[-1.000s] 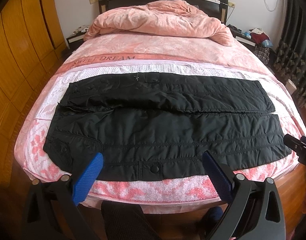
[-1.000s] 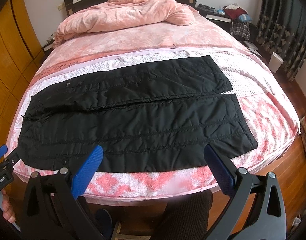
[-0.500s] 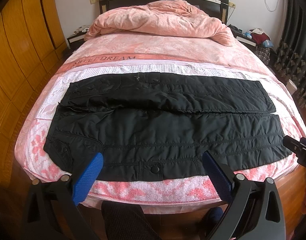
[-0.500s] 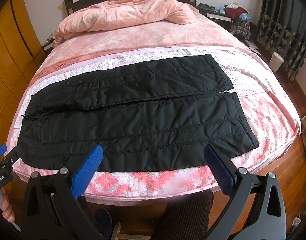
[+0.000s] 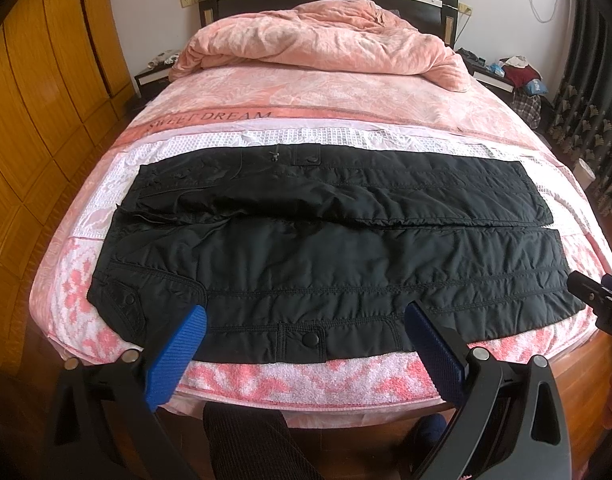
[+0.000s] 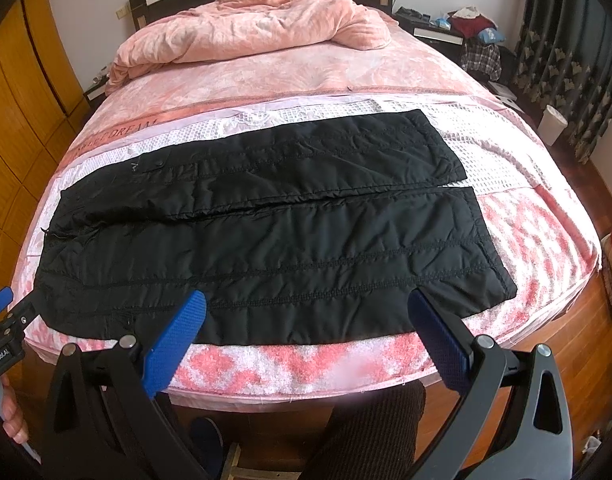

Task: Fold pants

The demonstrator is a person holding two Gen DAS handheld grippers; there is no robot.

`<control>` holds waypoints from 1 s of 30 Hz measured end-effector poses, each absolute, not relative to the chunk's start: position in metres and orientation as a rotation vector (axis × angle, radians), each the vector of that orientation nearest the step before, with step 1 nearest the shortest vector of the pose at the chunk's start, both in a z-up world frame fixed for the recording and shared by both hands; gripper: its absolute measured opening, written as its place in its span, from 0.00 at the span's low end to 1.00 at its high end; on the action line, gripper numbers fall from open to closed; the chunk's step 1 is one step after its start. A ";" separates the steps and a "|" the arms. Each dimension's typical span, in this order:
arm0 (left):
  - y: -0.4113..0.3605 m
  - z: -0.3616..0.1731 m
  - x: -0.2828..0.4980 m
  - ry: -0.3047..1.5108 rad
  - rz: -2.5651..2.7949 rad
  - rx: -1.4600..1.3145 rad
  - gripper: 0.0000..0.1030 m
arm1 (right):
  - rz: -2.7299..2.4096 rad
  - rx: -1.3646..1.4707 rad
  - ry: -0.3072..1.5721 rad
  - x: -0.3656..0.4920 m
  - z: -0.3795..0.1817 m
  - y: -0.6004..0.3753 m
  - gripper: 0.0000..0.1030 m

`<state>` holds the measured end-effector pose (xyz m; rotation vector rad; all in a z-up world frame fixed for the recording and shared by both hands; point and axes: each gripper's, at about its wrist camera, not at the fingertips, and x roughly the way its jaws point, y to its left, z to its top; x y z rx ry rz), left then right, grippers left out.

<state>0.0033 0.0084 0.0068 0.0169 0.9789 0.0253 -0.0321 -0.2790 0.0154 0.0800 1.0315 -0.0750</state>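
Black quilted pants (image 5: 325, 248) lie flat across the foot of the bed, waist at the left, leg cuffs at the right, the two legs side by side. They also show in the right wrist view (image 6: 266, 240). My left gripper (image 5: 306, 320) is open and empty, above the near edge of the pants by the waist end. My right gripper (image 6: 306, 300) is open and empty, above the near edge by the cuff end. Each gripper shows at the edge of the other's view, the right one (image 5: 597, 304) and the left one (image 6: 4, 332).
The bed (image 5: 306, 380) has a pink patterned cover and a bunched pink quilt (image 5: 317, 40) by the headboard. Wooden wardrobes (image 5: 34, 100) stand at the left, a cluttered nightstand (image 5: 513, 76) and curtains at the right. A white bin (image 6: 551, 124) stands on the floor.
Both grippers have drifted slightly closer to the bed. The pants have not moved.
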 end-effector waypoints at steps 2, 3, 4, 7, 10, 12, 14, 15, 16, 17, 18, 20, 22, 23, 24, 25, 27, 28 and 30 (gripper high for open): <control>0.009 0.007 0.003 0.980 0.026 0.017 0.96 | -0.075 0.080 1.032 -0.032 0.015 -0.279 0.98; 0.009 0.007 0.003 0.979 0.026 0.017 0.96 | -0.075 0.080 1.032 -0.032 0.015 -0.279 0.98; 0.009 0.007 0.003 0.979 0.025 0.018 0.96 | -0.075 0.079 1.032 -0.032 0.015 -0.279 0.98; 0.009 0.008 0.003 0.979 0.025 0.018 0.96 | -0.074 0.080 1.031 -0.032 0.015 -0.279 0.98; 0.009 0.007 0.003 0.979 0.026 0.017 0.96 | -0.074 0.080 1.031 -0.032 0.015 -0.279 0.98; 0.009 0.008 0.003 0.979 0.025 0.017 0.96 | -0.074 0.079 1.032 -0.032 0.015 -0.279 0.98; 0.008 0.007 0.003 0.979 0.027 0.017 0.96 | -0.074 0.079 1.032 -0.032 0.015 -0.279 0.98; 0.008 0.007 0.003 0.980 0.026 0.018 0.96 | -0.074 0.080 1.033 -0.032 0.014 -0.279 0.98; 0.008 0.007 0.003 0.979 0.026 0.018 0.96 | -0.073 0.079 1.035 -0.031 0.013 -0.279 0.98; 0.008 0.007 0.003 0.979 0.027 0.018 0.96 | -0.072 0.080 1.036 -0.031 0.013 -0.279 0.98; 0.008 0.007 0.003 0.979 0.027 0.018 0.96 | -0.071 0.079 1.038 -0.030 0.012 -0.279 0.98; 0.008 0.008 0.003 0.981 0.026 0.019 0.96 | -0.070 0.075 1.040 -0.028 0.011 -0.279 0.98; 0.009 0.008 0.005 0.984 0.027 0.019 0.96 | -0.070 0.075 1.042 -0.027 0.009 -0.280 0.98; 0.010 0.008 0.005 0.986 0.027 0.018 0.96 | -0.068 0.076 1.042 -0.027 0.009 -0.280 0.98; 0.010 0.008 0.007 0.988 0.027 0.018 0.96 | -0.068 0.075 1.045 -0.026 0.008 -0.280 0.98; 0.011 0.007 0.008 0.992 0.027 0.019 0.96 | -0.069 0.074 1.046 -0.025 0.008 -0.280 0.98; 0.012 0.005 0.013 0.998 0.029 0.021 0.96 | -0.067 0.071 1.046 -0.023 0.007 -0.281 0.98; 0.011 0.003 0.015 1.001 0.029 0.023 0.96 | -0.067 0.067 1.045 -0.021 0.006 -0.282 0.98; 0.010 0.000 0.021 1.008 0.029 0.025 0.96 | -0.066 0.061 1.043 -0.015 0.007 -0.287 0.98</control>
